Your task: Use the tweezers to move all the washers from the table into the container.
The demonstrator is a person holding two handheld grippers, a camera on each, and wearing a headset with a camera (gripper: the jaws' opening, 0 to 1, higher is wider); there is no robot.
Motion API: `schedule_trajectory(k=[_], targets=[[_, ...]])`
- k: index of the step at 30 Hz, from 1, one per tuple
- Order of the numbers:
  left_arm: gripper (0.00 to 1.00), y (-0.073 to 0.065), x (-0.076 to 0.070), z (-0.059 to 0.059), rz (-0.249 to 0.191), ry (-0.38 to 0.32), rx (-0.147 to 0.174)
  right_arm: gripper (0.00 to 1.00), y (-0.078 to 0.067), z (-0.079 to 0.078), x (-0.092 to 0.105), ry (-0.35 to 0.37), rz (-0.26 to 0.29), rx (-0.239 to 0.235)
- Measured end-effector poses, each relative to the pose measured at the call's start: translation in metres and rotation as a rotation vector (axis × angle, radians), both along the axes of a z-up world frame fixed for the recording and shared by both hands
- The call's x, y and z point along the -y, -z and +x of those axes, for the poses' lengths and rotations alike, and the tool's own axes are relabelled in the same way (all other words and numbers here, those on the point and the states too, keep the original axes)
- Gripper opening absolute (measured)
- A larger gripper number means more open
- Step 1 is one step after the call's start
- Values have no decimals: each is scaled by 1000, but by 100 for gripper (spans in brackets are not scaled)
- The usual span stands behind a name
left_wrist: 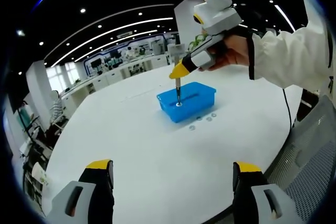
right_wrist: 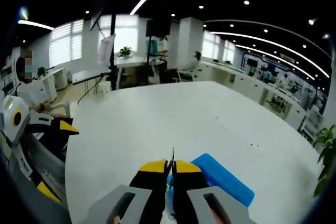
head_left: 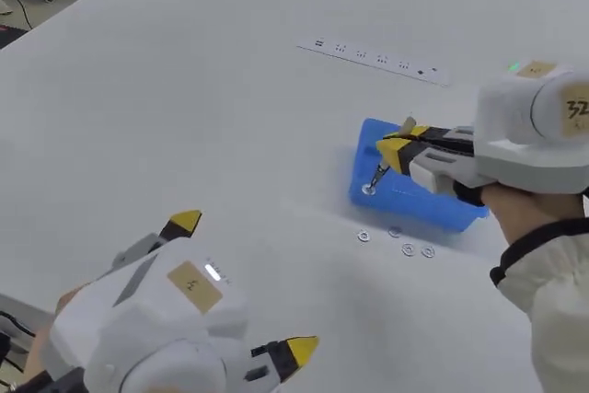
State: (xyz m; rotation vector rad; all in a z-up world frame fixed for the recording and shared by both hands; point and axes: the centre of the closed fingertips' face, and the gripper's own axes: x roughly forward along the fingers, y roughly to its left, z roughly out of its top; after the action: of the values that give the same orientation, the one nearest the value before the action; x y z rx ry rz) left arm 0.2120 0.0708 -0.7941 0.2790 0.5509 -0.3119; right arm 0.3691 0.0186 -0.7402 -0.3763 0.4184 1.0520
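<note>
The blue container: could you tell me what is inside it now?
The tweezers, clamped in the right gripper, hold a washer at the opening of the blue container. Its floor is covered by the gripper and near wall, so other contents cannot be seen.

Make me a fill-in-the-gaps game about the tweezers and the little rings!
The right tool is shut on the tweezers, which point down at the ____ container.
____ washers lie on the table beside it.
The left tool has its jaws wide ____.
Missing words: blue; four; open.
</note>
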Motion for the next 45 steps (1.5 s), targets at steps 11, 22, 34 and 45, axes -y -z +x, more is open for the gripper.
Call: schedule_trajectory(k=[11,22,34,45], targets=[[96,3,1,-1,15,9,-12,0,11,42,1,110,41,16],[95,5,-1,0,21,3,-22,0,44,58,0,147,13,-15],[96,5,-1,0,31,6,-22,0,63,54,1,167,-6,-44],[95,5,0,-1,30,11,-18,0,62,55,3,152,-36,15]])
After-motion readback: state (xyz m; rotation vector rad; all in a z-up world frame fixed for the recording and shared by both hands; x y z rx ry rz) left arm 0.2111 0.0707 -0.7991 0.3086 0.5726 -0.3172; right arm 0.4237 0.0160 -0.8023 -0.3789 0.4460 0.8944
